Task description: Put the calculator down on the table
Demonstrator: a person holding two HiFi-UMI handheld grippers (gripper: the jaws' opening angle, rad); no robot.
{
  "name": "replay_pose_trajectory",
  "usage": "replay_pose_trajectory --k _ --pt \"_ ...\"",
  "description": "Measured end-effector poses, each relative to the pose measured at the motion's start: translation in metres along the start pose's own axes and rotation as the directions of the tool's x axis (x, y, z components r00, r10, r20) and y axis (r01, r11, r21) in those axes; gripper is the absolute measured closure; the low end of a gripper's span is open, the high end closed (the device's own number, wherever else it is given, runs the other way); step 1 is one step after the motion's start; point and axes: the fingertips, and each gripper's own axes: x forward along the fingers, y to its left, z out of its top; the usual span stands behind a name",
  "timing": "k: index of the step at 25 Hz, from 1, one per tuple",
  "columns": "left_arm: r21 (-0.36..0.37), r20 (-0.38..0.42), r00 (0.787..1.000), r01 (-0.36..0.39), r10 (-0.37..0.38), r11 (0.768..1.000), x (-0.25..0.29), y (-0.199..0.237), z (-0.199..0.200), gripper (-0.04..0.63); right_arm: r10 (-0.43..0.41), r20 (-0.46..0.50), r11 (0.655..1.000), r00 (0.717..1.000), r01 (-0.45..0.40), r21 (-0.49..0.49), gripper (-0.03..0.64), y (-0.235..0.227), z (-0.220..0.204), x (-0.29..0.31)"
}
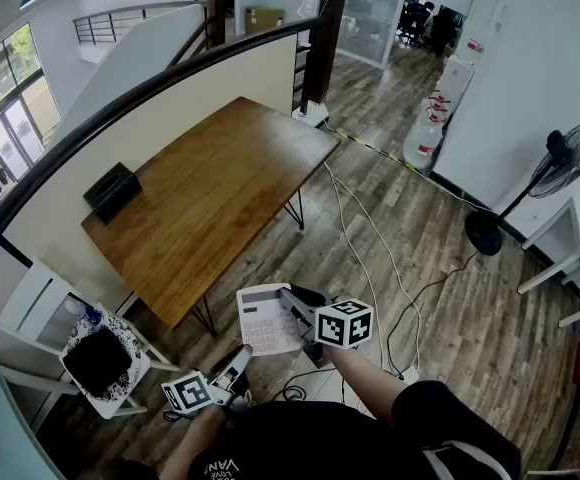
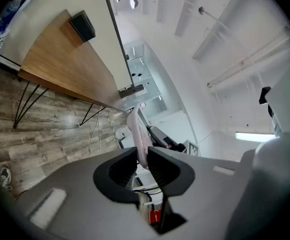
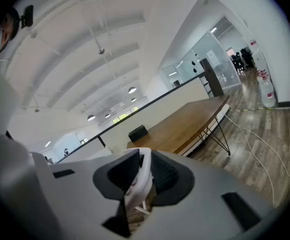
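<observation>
The calculator is up in the air over the wood floor, with its keys facing up. It is near one end of the table but not on it. The person holds it with both tongs. The right tongs come in from the right and are closed on the calculator's right side; in the right gripper view a white edge sits pinched between the two dark jaws. The left tongs come in from below and are closed on its bottom edge; in the left gripper view the thin pale edge stands squeezed between the jaws. The table is brown wood on thin black legs. A black box lies on it at the far side, next to the low wall. Cables run across the floor. A black fan stands well off to the right.
</observation>
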Motion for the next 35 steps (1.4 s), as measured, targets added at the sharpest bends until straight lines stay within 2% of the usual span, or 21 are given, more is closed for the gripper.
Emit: replay_pose_trajectory --k 4,7,15,19,23,26,32,35 --pt "0.0 0.013 1.0 -0.006 0.006 1.0 0.0 -0.003 -0.012 0.525 0.002 0.003 1.0 1.0 -0.002 -0.007 0.558 -0.001 -0.005 -0.011" --pt "-0.032 0.033 0.999 -0.016 0.017 0.999 0.003 -0.001 -0.024 0.525 0.001 0.002 1.0 1.0 -0.001 -0.008 0.557 -0.008 -0.011 -0.019" --pt "-0.01 0.061 0.998 -0.015 0.015 1.0 0.015 -0.001 -0.034 0.526 0.012 0.004 1.0 1.0 -0.012 -0.006 0.557 -0.022 -0.015 -0.027" --pt "-0.065 0.065 0.996 -0.054 0.058 0.996 0.029 0.009 -0.031 0.526 0.004 0.0 1.0 1.0 -0.004 -0.007 0.557 -0.038 -0.008 -0.019" --pt "-0.048 0.046 0.996 -0.068 0.07 0.997 0.05 0.024 -0.015 0.526 -0.018 -0.007 1.0 1.0 0.018 -0.004 0.557 -0.059 0.001 0.0" --pt "-0.042 0.035 0.999 -0.031 0.033 0.999 0.073 0.029 0.002 0.526 -0.038 -0.012 0.999 0.999 0.038 -0.006 0.557 -0.077 0.012 0.015" --pt "-0.023 0.026 1.0 0.004 -0.003 1.0 0.129 0.041 0.052 0.526 -0.076 0.009 0.997 0.997 0.076 -0.014 0.557 -0.124 0.055 0.047" --pt "-0.034 0.02 1.0 -0.013 0.014 0.999 0.151 0.051 0.079 0.526 -0.081 0.02 0.997 0.997 0.081 -0.004 0.557 -0.144 0.075 0.071"
